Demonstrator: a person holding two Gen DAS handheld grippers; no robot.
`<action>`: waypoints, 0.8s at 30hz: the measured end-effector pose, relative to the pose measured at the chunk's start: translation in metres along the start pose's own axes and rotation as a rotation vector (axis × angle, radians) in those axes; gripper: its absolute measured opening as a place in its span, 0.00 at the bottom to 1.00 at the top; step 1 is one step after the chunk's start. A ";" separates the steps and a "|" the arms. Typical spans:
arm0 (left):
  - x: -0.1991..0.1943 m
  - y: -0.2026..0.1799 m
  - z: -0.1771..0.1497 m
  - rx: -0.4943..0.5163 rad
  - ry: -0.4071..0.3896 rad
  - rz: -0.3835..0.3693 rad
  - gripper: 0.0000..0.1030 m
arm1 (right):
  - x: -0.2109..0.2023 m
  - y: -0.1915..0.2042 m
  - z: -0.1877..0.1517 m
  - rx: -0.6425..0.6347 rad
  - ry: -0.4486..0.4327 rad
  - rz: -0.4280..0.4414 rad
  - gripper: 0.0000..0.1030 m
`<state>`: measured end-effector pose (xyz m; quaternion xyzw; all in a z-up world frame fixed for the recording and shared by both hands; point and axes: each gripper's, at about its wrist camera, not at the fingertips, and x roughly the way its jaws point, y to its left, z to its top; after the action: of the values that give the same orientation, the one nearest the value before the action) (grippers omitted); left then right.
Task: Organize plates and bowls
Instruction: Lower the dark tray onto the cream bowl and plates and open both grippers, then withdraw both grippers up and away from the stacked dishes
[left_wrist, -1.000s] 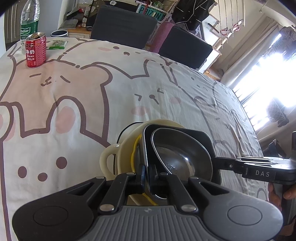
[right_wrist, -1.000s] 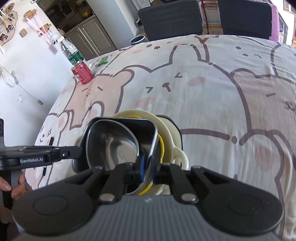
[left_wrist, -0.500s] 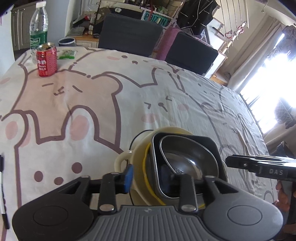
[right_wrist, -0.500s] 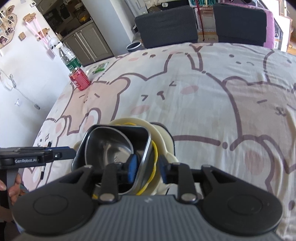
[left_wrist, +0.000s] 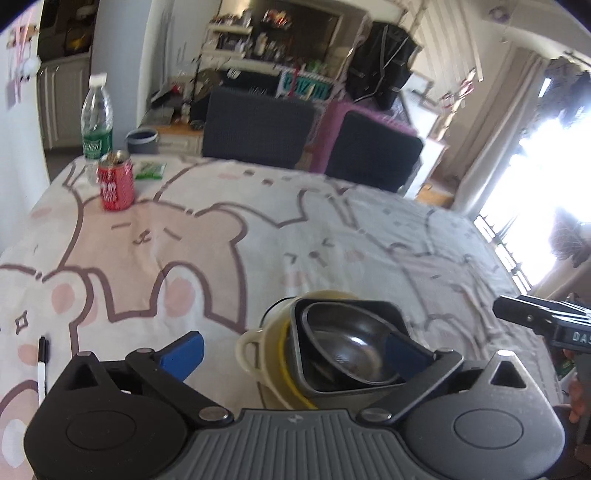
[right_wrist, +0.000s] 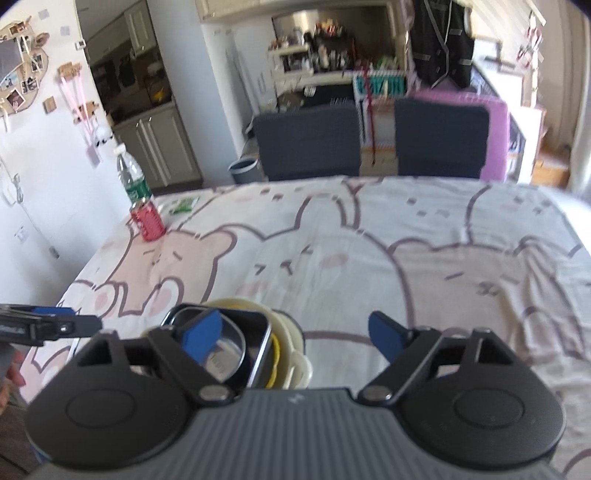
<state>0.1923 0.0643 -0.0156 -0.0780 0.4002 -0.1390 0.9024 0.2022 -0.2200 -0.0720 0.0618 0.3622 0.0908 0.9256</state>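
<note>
A stack of dishes is seen low in the centre of the left wrist view: a steel bowl (left_wrist: 351, 343) nested in a black square bowl (left_wrist: 384, 314), inside a cream handled bowl (left_wrist: 258, 347). The left gripper (left_wrist: 295, 350) and right gripper (right_wrist: 295, 332) are opening, jaws spread wide, nothing pinched. A red can (left_wrist: 115, 186) is seen upper left.

You've got a red drink can (left_wrist: 115, 185) at the far left of the cartoon-animal tablecloth (left_wrist: 229, 236), clear water bottle (left_wrist: 96, 122) right behind it, green packet (left_wrist: 149, 170) just beside, black marker (left_wrist: 42, 363) near your edge, two dark chairs (right_wrist: 308, 142) across the table.
</note>
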 end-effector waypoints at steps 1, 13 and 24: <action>-0.007 -0.004 -0.001 0.012 -0.015 0.003 1.00 | -0.006 0.001 -0.001 -0.005 -0.023 -0.011 0.91; -0.074 -0.031 -0.036 0.087 -0.186 0.056 1.00 | -0.085 0.011 -0.030 0.017 -0.213 0.001 1.00; -0.101 -0.032 -0.084 0.114 -0.242 0.112 1.00 | -0.119 0.036 -0.086 -0.018 -0.282 -0.043 1.00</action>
<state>0.0593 0.0631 0.0076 -0.0203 0.2835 -0.1006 0.9534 0.0536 -0.2065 -0.0503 0.0577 0.2291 0.0647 0.9695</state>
